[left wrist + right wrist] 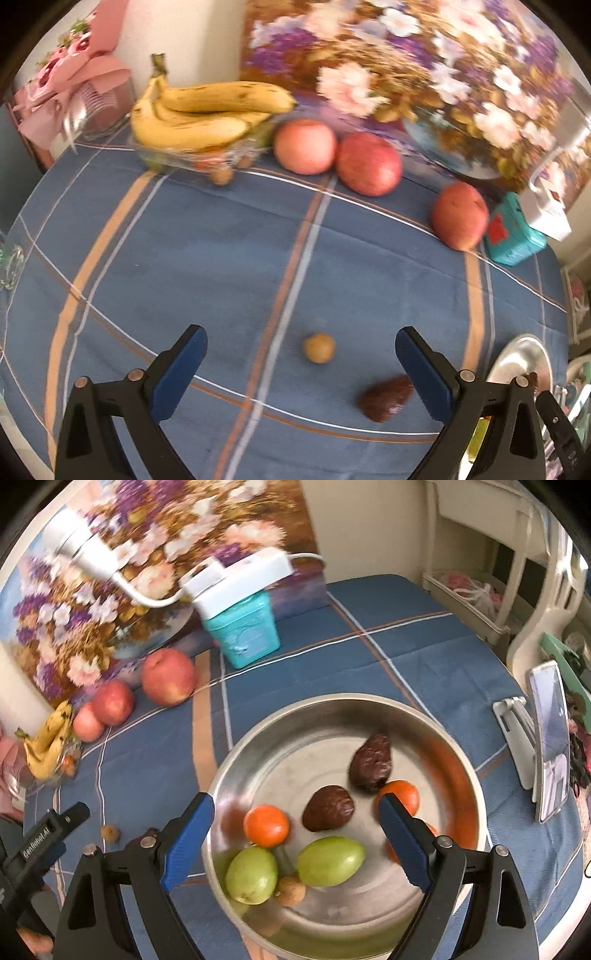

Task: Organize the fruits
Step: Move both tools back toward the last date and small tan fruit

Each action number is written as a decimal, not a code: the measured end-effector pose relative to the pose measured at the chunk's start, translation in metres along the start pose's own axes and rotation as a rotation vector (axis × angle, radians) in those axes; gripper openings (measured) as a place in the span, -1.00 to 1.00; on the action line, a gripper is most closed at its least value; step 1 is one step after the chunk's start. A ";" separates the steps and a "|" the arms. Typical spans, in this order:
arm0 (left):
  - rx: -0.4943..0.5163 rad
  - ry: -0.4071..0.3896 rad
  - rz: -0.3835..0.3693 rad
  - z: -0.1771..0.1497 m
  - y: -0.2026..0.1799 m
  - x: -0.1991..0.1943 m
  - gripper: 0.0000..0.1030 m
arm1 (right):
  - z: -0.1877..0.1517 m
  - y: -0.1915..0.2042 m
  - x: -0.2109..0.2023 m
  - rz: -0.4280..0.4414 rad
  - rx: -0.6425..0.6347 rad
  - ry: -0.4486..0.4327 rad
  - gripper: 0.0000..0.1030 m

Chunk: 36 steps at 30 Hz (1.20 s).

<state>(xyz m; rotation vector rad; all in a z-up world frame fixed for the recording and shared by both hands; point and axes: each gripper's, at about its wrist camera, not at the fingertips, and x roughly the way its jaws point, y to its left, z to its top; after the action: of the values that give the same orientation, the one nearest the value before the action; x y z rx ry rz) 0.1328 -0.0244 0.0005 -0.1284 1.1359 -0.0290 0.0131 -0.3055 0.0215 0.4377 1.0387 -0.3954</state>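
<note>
So the left gripper (pixel 301 363) is hanging over the blue plaid tablecloth (pixel 207 258) with its jaws spread wide and nothing in them, and between the blue fingers (pixel 181 369) sit two loose bits on the cloth: one small tan round fruit (pixel 319 348) pretty much centred in the gap, and one dark wrinkly brown fruit (pixel 386 398) just inside the right-hand finger, not touching it as far as I can see. Further back I count three red apples (pixel 368 163), two of them touching side by side and the third off by itself next to a teal tin (pixel 511 236). One bunch of bananas (pixel 207 110) lies on top of a clear glass dish (pixel 192 157), with another small tan fruit just in front of that dish. Everything's backed by a big flowery painting (pixel 424 62). The right gripper (pixel 297 836) is also wide open and empty, hovering over a round steel bowl (pixel 461 746). Inside the bowl I count two green fruits (pixel 330 861), two more of the dark wrinkly ones (pixel 371 762), one walnut-looking tan thing (pixel 290 890) wedged between the greens, and at least two oranges (pixel 266 823), with a sliver of orange behind the right finger that could be a third, can't tell. A phone on a white stand (pixel 550 738) is off to the right of the bowl.
</note>
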 end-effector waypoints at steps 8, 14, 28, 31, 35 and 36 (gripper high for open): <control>-0.073 0.018 0.004 0.008 0.047 0.004 1.00 | -0.008 0.041 0.007 0.043 -0.092 0.028 0.76; -0.065 0.025 -0.017 0.014 0.060 0.000 1.00 | -0.012 0.079 0.009 0.119 -0.171 0.057 0.76; -0.062 0.152 -0.075 0.006 0.053 0.036 1.00 | -0.031 0.135 0.029 0.200 -0.261 0.140 0.76; -0.051 0.189 -0.084 0.001 0.047 0.049 1.00 | -0.037 0.139 0.041 0.215 -0.260 0.180 0.76; -0.051 0.210 -0.103 -0.002 0.042 0.060 1.00 | -0.042 0.143 0.054 0.205 -0.274 0.205 0.76; -0.051 0.212 -0.110 -0.002 0.041 0.061 0.99 | -0.042 0.143 0.057 0.203 -0.273 0.209 0.76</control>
<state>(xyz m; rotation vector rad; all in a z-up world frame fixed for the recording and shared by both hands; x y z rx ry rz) 0.1549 0.0106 -0.0607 -0.2373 1.3408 -0.1132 0.0810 -0.1684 -0.0243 0.3392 1.2193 -0.0242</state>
